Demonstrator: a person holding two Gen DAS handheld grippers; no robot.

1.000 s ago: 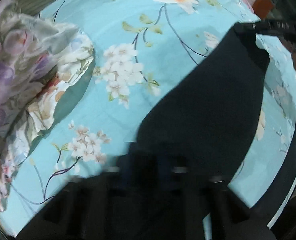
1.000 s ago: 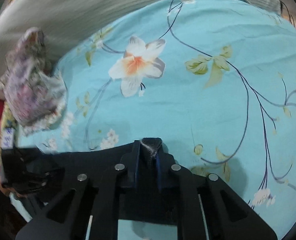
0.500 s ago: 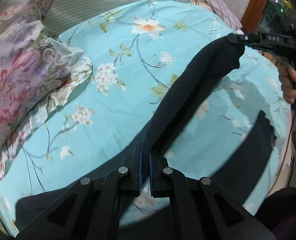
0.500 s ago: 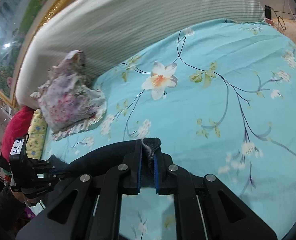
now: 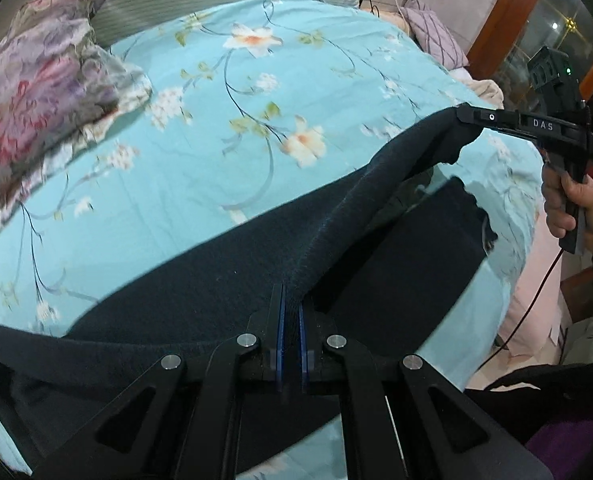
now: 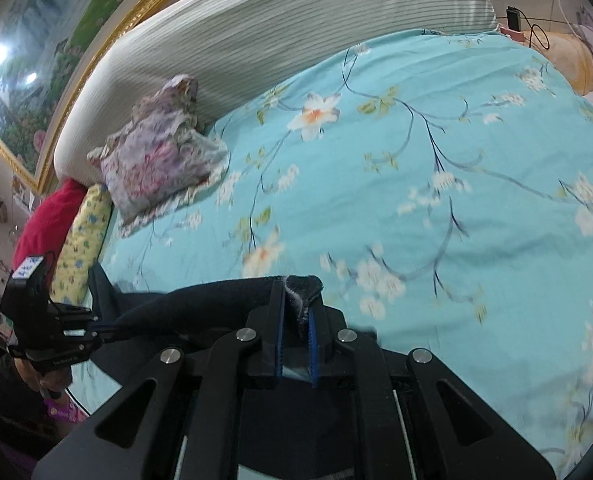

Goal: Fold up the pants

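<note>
The dark navy pants point(image 5: 216, 276) hang stretched between both grippers above the turquoise floral bed sheet point(image 5: 200, 168). My left gripper point(image 5: 290, 300) is shut on one edge of the pants. My right gripper point(image 6: 296, 300) is shut on another edge of the pants point(image 6: 224, 296); it also shows in the left wrist view point(image 5: 462, 114), at the far end of the taut fabric. A second layer of the pants point(image 5: 424, 248) hangs lower over the sheet. The left gripper shows at the left of the right wrist view point(image 6: 108, 330).
A floral pillow point(image 5: 36, 92) lies at the head of the bed, against a striped grey headboard point(image 6: 296, 28). A red cushion point(image 6: 44, 224) and a yellow one point(image 6: 80, 240) sit at the bed's side. The bed's right edge point(image 5: 536, 240) drops off near my right hand.
Both grippers have lifted and pulled back from the sheet, raising the pants. The fabric between them has stretched out and a lower layer has come into view.
</note>
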